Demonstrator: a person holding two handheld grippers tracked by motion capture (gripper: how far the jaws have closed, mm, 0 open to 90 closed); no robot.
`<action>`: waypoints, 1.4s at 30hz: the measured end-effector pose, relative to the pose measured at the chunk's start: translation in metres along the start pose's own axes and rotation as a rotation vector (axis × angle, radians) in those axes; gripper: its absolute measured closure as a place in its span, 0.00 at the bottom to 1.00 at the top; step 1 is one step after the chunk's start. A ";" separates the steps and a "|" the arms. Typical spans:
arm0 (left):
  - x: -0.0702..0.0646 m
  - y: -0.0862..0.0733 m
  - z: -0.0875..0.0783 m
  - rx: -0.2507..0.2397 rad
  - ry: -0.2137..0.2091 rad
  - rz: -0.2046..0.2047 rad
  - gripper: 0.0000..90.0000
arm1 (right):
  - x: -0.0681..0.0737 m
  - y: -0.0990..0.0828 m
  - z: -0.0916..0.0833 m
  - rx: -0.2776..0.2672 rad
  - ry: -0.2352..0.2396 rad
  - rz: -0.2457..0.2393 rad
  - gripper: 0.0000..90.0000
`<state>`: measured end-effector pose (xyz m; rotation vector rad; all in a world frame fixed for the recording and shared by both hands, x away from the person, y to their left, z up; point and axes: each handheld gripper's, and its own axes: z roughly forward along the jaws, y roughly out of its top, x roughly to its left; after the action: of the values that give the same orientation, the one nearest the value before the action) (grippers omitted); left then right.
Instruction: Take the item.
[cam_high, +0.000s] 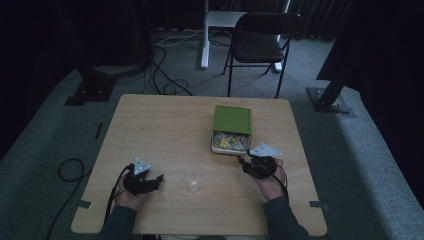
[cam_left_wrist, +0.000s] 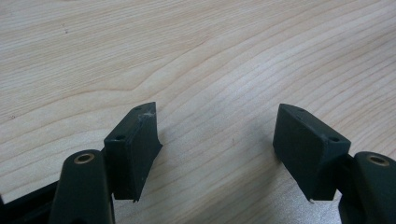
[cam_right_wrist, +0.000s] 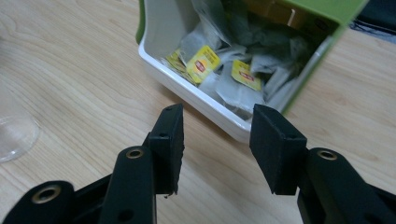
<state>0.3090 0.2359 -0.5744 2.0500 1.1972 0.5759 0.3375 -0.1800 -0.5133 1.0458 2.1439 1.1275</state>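
Early stage, by the look of it — nothing had been picked yet. Right gripper (cam_right_wrist: 217, 149) sat just short of the open tea box (cam_high: 231, 131), fingers (cam_right_wrist: 170, 144) spread moderately wide and empty, pointed at the box's near white rim. Tea bags (cam_right_wrist: 224, 70) were all in the box, yellow tags visible, none lifted out. Green lid (cam_high: 232, 119) was already hinged back, so the opening step looked done.

Clear cup (cam_high: 193, 178) stood upright on the bench (cam_high: 165, 130) between the two grippers, near the front edge, apparently empty. Left gripper (cam_left_wrist: 217, 140) rested well apart from it on the left, fingers (cam_left_wrist: 135, 149) wide open over bare wood, holding nothing.

My read: what was left was the whole transfer — reach in, pinch a bag, carry it to the cup. The left gripper would likely need to steady the cup.
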 end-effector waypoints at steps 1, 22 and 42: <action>0.000 0.000 0.000 0.000 0.000 0.000 0.36 | 0.001 0.001 0.001 -0.001 0.002 -0.008 0.60; 0.000 0.000 0.000 0.000 0.000 -0.002 0.36 | 0.001 0.015 0.031 0.010 0.041 -0.053 0.61; 0.000 0.000 0.000 0.001 0.000 -0.003 0.36 | -0.005 0.014 0.055 0.063 0.082 -0.070 0.67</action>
<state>0.3089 0.2357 -0.5743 2.0491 1.2006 0.5744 0.3848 -0.1532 -0.5311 0.9585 2.2748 1.0942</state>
